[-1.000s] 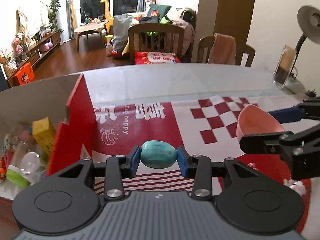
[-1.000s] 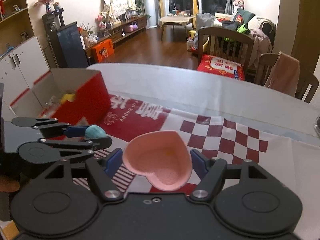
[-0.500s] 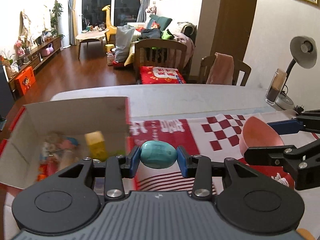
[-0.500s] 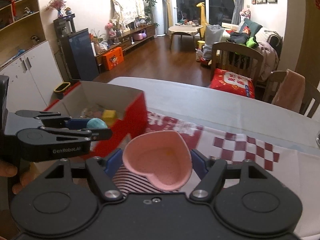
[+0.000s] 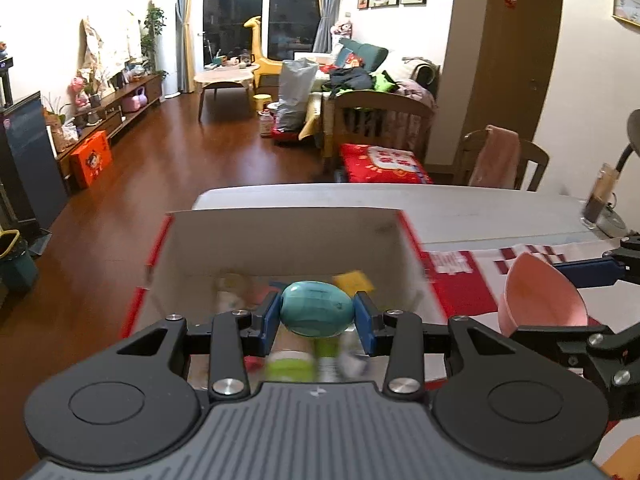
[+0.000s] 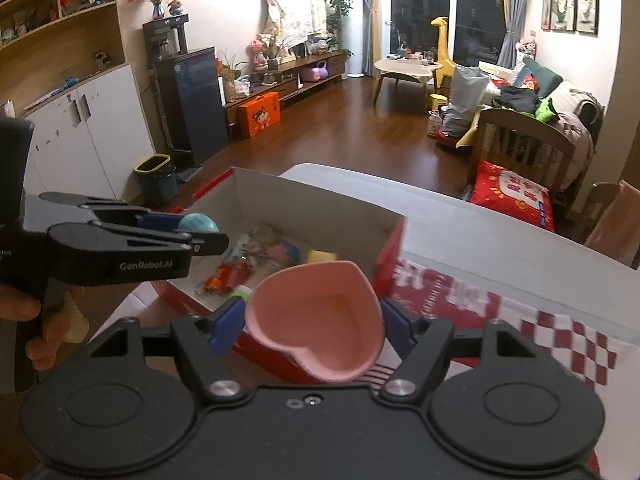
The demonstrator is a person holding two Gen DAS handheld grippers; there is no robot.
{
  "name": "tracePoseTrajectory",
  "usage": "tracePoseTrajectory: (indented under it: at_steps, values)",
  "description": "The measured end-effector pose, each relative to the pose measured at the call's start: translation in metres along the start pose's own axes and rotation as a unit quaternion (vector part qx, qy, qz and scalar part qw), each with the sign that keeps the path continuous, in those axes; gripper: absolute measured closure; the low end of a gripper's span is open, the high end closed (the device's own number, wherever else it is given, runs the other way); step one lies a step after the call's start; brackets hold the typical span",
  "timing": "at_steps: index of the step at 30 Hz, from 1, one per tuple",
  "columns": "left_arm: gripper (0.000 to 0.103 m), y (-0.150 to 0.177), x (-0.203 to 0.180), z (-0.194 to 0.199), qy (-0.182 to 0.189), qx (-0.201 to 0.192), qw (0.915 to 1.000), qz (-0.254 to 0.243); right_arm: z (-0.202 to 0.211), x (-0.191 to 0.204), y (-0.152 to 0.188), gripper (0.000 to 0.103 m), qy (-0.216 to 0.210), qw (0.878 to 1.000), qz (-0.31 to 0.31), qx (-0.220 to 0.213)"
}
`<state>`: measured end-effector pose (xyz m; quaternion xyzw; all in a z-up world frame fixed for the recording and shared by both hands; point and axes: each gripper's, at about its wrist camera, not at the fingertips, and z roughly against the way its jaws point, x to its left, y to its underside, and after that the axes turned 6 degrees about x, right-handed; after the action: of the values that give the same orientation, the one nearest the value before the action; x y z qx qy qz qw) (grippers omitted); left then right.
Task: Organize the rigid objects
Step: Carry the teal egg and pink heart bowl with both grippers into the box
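While both grippers hang over the table (image 5: 500,212), each clamps one object above or beside the open box (image 5: 280,236).

With its white inner walls and red outside, the box holds a blurred jumble of small toys, among them a yellow block (image 6: 321,256) and a green-capped bottle (image 5: 288,364). Over it, the left gripper (image 5: 317,315) is closed narrowly on a smooth teal egg (image 5: 316,314), held across its ends. Just right of the box, over the red-and-white cloth (image 6: 560,340), the right gripper (image 6: 314,322) is closed, jaws wide, on a shallow pink heart-shaped dish (image 6: 316,320), open side up.
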<state>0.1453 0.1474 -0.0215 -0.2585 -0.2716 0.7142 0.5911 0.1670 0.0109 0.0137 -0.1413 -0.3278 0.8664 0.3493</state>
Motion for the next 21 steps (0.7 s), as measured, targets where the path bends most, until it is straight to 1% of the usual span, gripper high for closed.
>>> tracePoseTrajectory:
  at_steps: [4, 8, 11, 15, 21]
  values:
    - [0.064, -0.004, 0.027, -0.012, -0.005, 0.007, 0.9999, -0.011, -0.026, 0.023, -0.013, 0.03, 0.01, 1.0, 0.011, 0.009]
    - [0.064, -0.01, 0.051, -0.031, -0.009, 0.015, 0.9997, -0.016, -0.054, 0.036, -0.023, 0.03, 0.017, 0.999, 0.019, 0.022]
    - [0.064, -0.015, 0.059, -0.047, -0.017, 0.016, 0.9993, -0.028, -0.073, 0.044, -0.025, 0.03, 0.025, 0.999, 0.029, 0.034]
    - [0.064, -0.024, 0.065, -0.069, -0.015, 0.022, 0.9988, -0.041, -0.095, 0.053, -0.03, 0.03, 0.034, 0.997, 0.041, 0.049]
    - [0.064, -0.034, 0.066, -0.103, -0.013, 0.045, 0.9971, -0.06, -0.12, 0.056, -0.033, 0.03, 0.041, 0.996, 0.039, 0.068]
